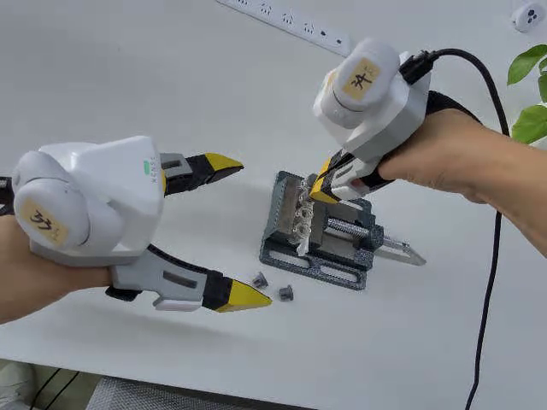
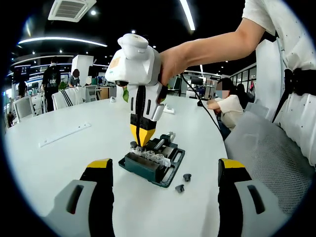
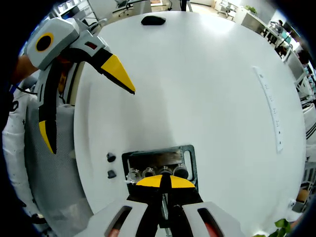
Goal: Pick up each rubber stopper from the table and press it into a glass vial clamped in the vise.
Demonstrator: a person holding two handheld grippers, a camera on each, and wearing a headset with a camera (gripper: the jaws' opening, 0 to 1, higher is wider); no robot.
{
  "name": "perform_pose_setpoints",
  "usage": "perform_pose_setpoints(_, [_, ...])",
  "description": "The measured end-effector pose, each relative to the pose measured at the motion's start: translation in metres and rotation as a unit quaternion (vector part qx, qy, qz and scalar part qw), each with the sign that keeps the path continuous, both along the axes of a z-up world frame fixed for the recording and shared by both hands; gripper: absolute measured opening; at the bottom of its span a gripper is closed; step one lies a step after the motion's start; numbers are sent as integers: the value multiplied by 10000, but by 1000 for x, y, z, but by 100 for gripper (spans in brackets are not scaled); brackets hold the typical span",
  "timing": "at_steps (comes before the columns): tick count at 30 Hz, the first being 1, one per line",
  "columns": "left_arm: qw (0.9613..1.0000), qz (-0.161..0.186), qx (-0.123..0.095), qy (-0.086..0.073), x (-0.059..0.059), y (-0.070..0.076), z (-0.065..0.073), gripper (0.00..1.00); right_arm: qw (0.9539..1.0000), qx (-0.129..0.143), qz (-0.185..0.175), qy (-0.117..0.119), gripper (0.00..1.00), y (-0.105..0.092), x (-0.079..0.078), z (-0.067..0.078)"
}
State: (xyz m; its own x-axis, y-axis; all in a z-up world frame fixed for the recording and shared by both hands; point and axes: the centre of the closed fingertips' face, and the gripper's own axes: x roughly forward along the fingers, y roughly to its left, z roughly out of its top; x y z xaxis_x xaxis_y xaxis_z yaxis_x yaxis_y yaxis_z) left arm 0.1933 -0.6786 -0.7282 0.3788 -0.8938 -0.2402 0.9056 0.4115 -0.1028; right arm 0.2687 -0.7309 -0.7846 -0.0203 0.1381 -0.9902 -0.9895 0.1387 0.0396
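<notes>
A dark grey vise (image 1: pixel 291 256) stands on the white table (image 1: pixel 128 77) and clamps a row of glass vials (image 1: pixel 304 220). My right gripper (image 1: pixel 320 193) is shut, its yellow tips pointing down onto the vials; in the right gripper view it (image 3: pixel 165 181) sits just above the row of vials (image 3: pixel 148 173), and I cannot see anything between its tips. Two dark rubber stoppers (image 1: pixel 260 279) (image 1: pixel 286 293) lie on the table by the vise's near corner. My left gripper (image 1: pixel 238 229) is wide open to the left of the vise, one fingertip (image 1: pixel 248 296) next to the stoppers.
The vise's screw handle (image 1: pixel 402 249) sticks out to the right. A black cable (image 1: pixel 491 256) hangs from the right gripper. A power strip (image 1: pixel 291 19) lies at the far edge and plant leaves (image 1: pixel 530 85) are at the right. The near table edge (image 1: pixel 171 380) is close.
</notes>
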Motion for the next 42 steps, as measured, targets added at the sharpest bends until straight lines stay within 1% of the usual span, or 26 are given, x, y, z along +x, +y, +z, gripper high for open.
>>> perform_pose_setpoints(5, [10000,0,8,-11,1,0,0,86,9999,101,-83,-5,0,0,-1,0])
perform_pose_setpoints(6, [10000,1,0,-11,1,0,0,86,9999,96,2,-48,0,1,-1,0])
perform_pose_setpoints(8, [10000,-1,-5,-17,1,-1,1,86,9998,8,142,-114,0,0,-2,0])
perform_pose_setpoints(12, [10000,11,-13,-21,2,-1,1,86,9997,-119,183,-123,0,1,-3,0])
perform_pose_setpoints(16, [10000,28,-4,-18,2,1,1,86,9998,-97,131,-84,0,0,-2,0])
perform_pose_setpoints(20, [10000,32,-14,-20,2,1,1,85,9996,-104,181,-167,0,1,-2,-1])
perform_pose_setpoints(22, [10000,26,-14,-24,2,0,2,85,9997,-25,140,-176,0,0,-2,-1])
perform_pose_setpoints(23, [10000,12,-12,-34,1,-1,2,85,9998,74,47,-163,0,0,-1,-1])
perform_pose_setpoints(25, [10000,-2,-19,-53,1,-3,4,86,9997,165,4,-167,0,-1,-1,0])
perform_pose_setpoints(27, [10000,-32,-20,-59,-1,-4,6,86,9993,294,-66,-214,0,-1,-1,0])
perform_pose_setpoints(29, [9999,-62,24,-78,-3,-4,6,86,9985,402,-166,-318,0,-1,0,0])
perform_pose_setpoints(30, [9999,-66,40,-71,-3,-4,6,86,9983,458,-57,-367,0,-1,0,0])
perform_pose_setpoints(32, [9999,-70,49,-70,-4,-3,6,86,9973,563,-258,-399,0,-1,1,1])
perform_pose_setpoints(34, [9999,-78,107,-72,-5,-2,5,86,9968,624,-141,-472,0,-1,0,1])
perform_pose_setpoints(35, [9999,-76,113,-67,-5,-1,5,86,9966,660,-182,-465,0,-1,1,1])
perform_pose_setpoints(36, [9999,-69,120,-57,-5,0,5,86,9957,736,-338,-443,0,0,2,1])
perform_pose_setpoints(42, [9998,-32,181,-56,-6,2,6,86,9937,932,-416,-455,0,-1,1,1])
